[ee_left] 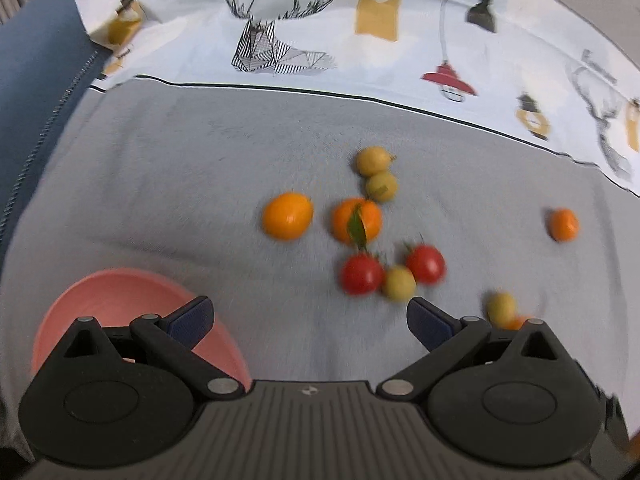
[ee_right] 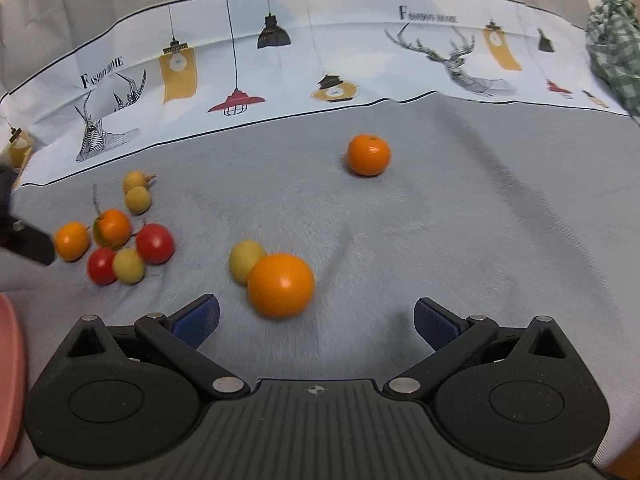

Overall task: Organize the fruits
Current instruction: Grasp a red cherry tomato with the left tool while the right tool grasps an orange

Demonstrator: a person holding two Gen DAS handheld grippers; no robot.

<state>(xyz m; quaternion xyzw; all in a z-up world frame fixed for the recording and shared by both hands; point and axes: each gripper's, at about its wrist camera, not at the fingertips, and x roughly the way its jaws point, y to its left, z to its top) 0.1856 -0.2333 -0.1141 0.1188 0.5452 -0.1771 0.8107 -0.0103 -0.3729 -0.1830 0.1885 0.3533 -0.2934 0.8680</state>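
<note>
Fruit lies loose on a grey cloth (ee_left: 180, 184). In the left wrist view an orange (ee_left: 287, 216), a leafed orange (ee_left: 356, 220), two red tomatoes (ee_left: 362, 274) and several small yellow fruits (ee_left: 374, 160) cluster ahead of my open left gripper (ee_left: 310, 318), which holds nothing. A pink bowl (ee_left: 120, 300) sits under its left finger. In the right wrist view a big orange (ee_right: 281, 285) touching a yellow fruit (ee_right: 245, 260) lies just ahead of my open, empty right gripper (ee_right: 316, 318). A lone orange (ee_right: 368, 155) sits farther back.
A white cloth printed with lamps and deer (ee_right: 320, 60) borders the grey cloth at the back. A blue fabric (ee_left: 36, 80) lies at the far left, a green checked cloth (ee_right: 614, 48) at the far right. The pink bowl's rim (ee_right: 10, 360) shows at the left edge.
</note>
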